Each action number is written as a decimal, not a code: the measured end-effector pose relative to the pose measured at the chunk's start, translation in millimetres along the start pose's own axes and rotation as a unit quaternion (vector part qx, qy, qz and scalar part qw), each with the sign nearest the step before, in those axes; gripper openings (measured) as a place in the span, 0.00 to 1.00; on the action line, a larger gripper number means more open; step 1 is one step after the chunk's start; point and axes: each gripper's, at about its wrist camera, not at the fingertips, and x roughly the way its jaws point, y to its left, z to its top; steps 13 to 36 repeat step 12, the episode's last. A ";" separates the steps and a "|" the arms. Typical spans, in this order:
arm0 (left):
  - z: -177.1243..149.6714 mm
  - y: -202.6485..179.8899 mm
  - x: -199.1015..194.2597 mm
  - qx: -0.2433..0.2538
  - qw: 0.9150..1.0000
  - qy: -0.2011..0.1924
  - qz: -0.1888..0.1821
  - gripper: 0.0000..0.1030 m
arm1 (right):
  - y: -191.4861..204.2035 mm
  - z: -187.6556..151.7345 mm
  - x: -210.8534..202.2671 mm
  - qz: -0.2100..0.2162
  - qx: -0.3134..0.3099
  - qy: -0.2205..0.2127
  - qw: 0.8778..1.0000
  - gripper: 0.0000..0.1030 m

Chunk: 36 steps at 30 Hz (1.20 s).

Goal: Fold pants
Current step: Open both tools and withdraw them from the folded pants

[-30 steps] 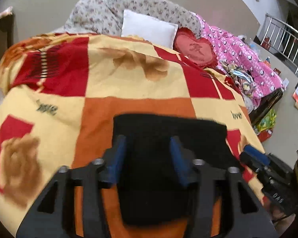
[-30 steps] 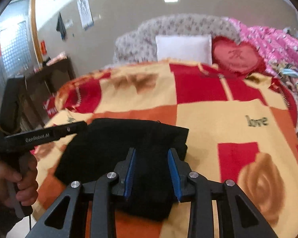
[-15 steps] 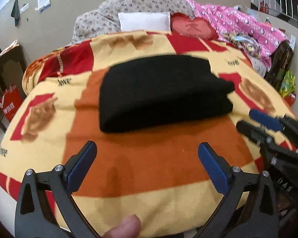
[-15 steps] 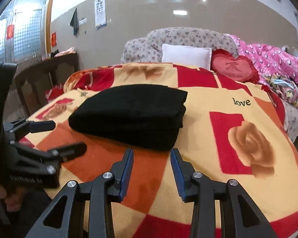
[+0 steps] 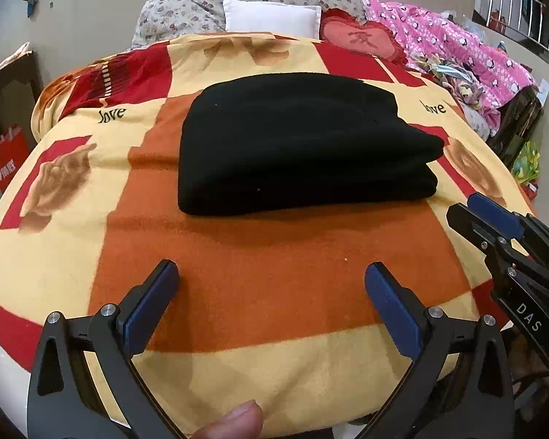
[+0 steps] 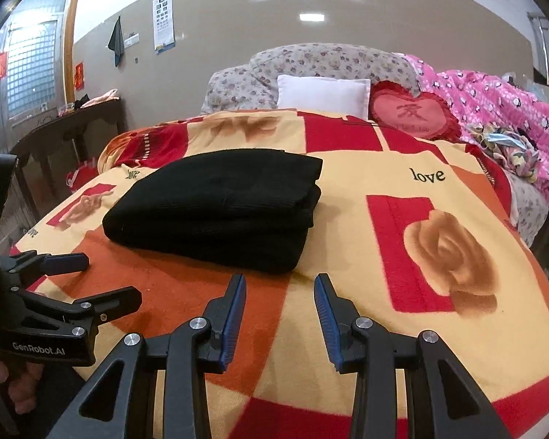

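The black pants (image 5: 303, 142) lay folded into a compact, layered rectangle on the checked blanket (image 5: 274, 278) that covered the bed, resting on an orange square with the stacked edges showing at the side nearest the pink quilt (image 5: 468, 55). Taking the pants as the landmark, the white pillow (image 5: 271, 18) and the red heart cushion (image 5: 362, 40) sat well beyond them at the head of the bed, and both grippers hung on the near side, apart from the cloth.

The left gripper (image 5: 271, 289) had its jaws spread wide, with only bare blanket between them and nothing held. The right gripper (image 6: 280, 296) stood just short of the pants' near corner, its jaws partly apart with a clear gap between the blue pads (image 6: 234, 314), touching nothing. A fingertip (image 5: 234, 424) of the person showed at the bottom edge of the left wrist view.

Judged from how things lay, the folding looked done: the bundle was squared, several layers thick, and no leg or waistband trailed loose. Little seemed left beyond perhaps tidying the slightly offset top layer at the stacked edge, or simply leaving the pants where they were. Whether the far side was equally neat could not be told.
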 end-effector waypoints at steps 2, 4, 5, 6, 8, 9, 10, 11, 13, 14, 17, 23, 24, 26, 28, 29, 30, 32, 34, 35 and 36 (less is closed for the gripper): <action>-0.3 0.1 -0.5 0.001 1.000 -0.002 -0.002 0.99 | 1.2 0.2 0.1 0.000 -0.003 0.001 1.000 0.36; -0.3 0.5 -1.3 0.001 1.000 -0.003 -0.009 0.99 | 1.5 0.0 0.5 -0.001 -0.004 0.002 1.000 0.36; -0.4 0.8 -1.7 0.001 1.000 -0.005 -0.013 0.99 | 1.5 0.1 0.1 -0.001 -0.004 0.001 1.000 0.36; -0.9 1.2 -3.1 0.002 1.000 -0.007 -0.018 0.99 | 1.0 0.2 -0.7 -0.001 -0.003 -0.001 1.000 0.36; -1.9 0.9 -8.2 0.004 1.000 -0.023 -0.017 0.99 | 0.9 0.1 -0.5 0.000 0.000 -0.003 1.000 0.36; -2.6 -0.3 -11.7 0.007 0.999 -0.034 -0.010 0.99 | 0.5 0.2 -0.4 -0.001 0.002 -0.003 1.000 0.36; -2.9 -1.7 -13.6 0.011 0.999 -0.041 -0.004 0.99 | 0.4 0.3 0.0 -0.002 0.003 -0.003 1.000 0.36; -3.3 -3.7 -14.5 0.017 0.999 -0.044 0.001 0.99 | 0.4 0.4 0.1 -0.001 0.004 -0.003 1.000 0.36; -3.2 -5.2 -14.7 0.021 0.999 -0.045 0.006 0.99 | 0.7 0.5 0.2 -0.001 0.004 -0.003 1.000 0.36; -3.2 -5.2 -14.7 0.021 0.999 -0.045 0.006 0.99 | 0.7 0.5 0.2 -0.001 0.004 -0.003 1.000 0.36; -3.2 -5.2 -14.7 0.021 0.999 -0.045 0.006 0.99 | 0.7 0.5 0.2 -0.001 0.004 -0.003 1.000 0.36; -3.2 -5.2 -14.7 0.021 0.999 -0.045 0.006 0.99 | 0.7 0.5 0.2 -0.001 0.004 -0.003 1.000 0.36; -3.2 -5.2 -14.7 0.021 0.999 -0.045 0.006 0.99 | 0.7 0.5 0.2 -0.001 0.004 -0.003 1.000 0.36; -3.2 -5.2 -14.7 0.021 0.999 -0.045 0.006 0.99 | 0.7 0.5 0.2 -0.001 0.004 -0.003 1.000 0.36; -3.2 -5.2 -14.7 0.021 0.999 -0.045 0.006 0.99 | 0.7 0.5 0.2 -0.001 0.004 -0.003 1.000 0.36; -3.2 -5.2 -14.7 0.021 0.999 -0.045 0.006 0.99 | 0.7 0.5 0.2 -0.001 0.004 -0.003 1.000 0.36; -3.2 -5.2 -14.7 0.021 0.999 -0.045 0.006 0.99 | 0.7 0.5 0.2 -0.001 0.004 -0.003 1.000 0.36; -3.2 -5.2 -14.7 0.021 0.999 -0.045 0.006 0.99 | 0.7 0.5 0.2 -0.001 0.004 -0.003 1.000 0.36; -3.2 -5.2 -14.7 0.021 0.999 -0.045 0.006 0.99 | 0.7 0.5 0.2 -0.001 0.004 -0.003 1.000 0.36; -3.2 -5.2 -14.7 0.021 0.999 -0.045 0.006 0.99 | 0.7 0.5 0.2 -0.001 0.004 -0.003 1.000 0.36; -3.2 -5.2 -14.7 0.021 0.999 -0.045 0.006 0.99 | 0.7 0.5 0.2 -0.001 0.004 -0.003 1.000 0.36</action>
